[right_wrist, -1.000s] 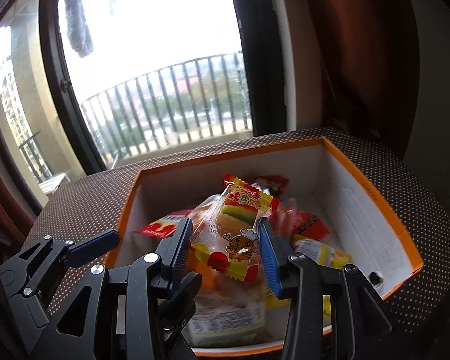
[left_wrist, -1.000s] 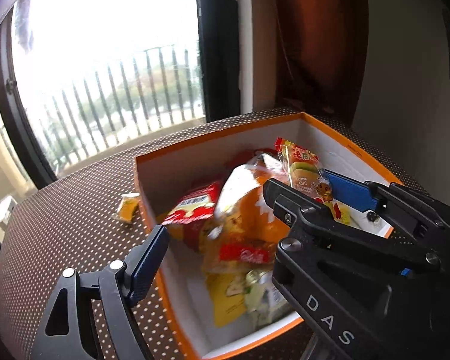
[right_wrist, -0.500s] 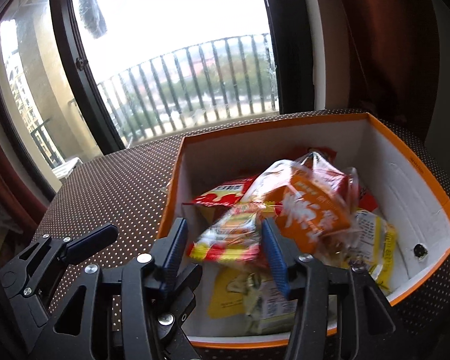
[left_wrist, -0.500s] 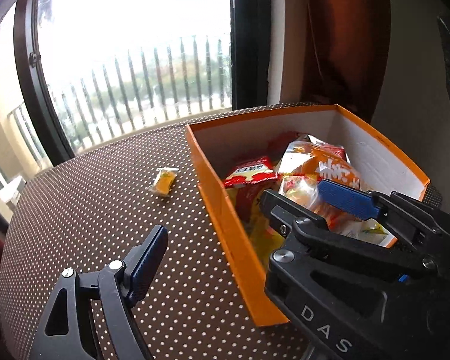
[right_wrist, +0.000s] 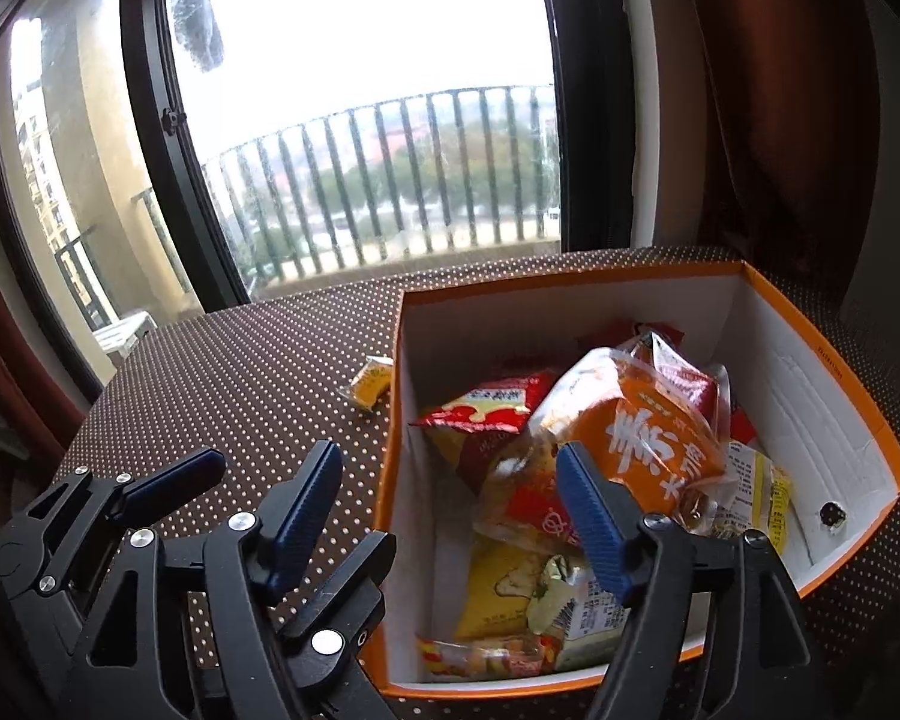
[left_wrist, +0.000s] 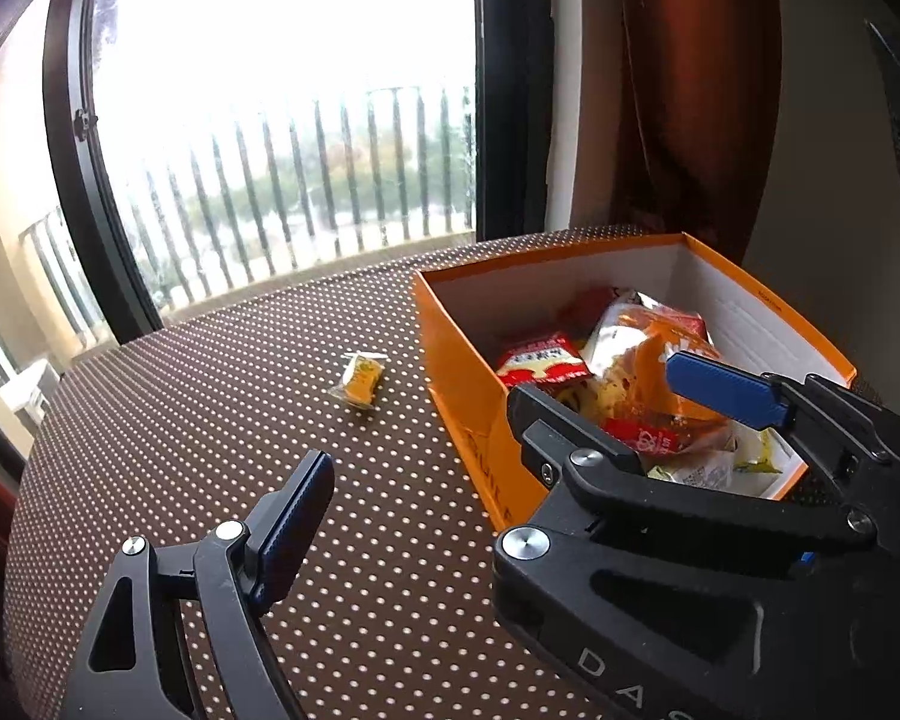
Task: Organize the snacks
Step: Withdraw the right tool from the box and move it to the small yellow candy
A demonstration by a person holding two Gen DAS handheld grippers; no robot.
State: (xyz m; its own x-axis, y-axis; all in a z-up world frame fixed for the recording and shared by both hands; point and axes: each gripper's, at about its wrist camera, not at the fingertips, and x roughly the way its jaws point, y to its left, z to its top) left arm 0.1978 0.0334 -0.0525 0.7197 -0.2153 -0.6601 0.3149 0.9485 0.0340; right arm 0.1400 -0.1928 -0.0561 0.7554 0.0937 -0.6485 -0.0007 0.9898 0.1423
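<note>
I see both tongs released: right tongs [right_wrist: 450, 510] straddling the orange box [right_wrist: 834, 372] wall, left tongs [left_wrist: 498, 426] empty. Lower snack packets [right_wrist: 642, 438] overlap, partly hidden; small yellow packet [left_wrist: 360, 378] lies on surface [left_wrist: 210, 420].

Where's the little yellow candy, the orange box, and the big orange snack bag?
little yellow candy [left_wrist: 360, 380], left wrist view, wrapper's middle.
orange box [right_wrist: 834, 375], right wrist view, right rim.
big orange snack bag [right_wrist: 648, 432], right wrist view, printed front.
</note>
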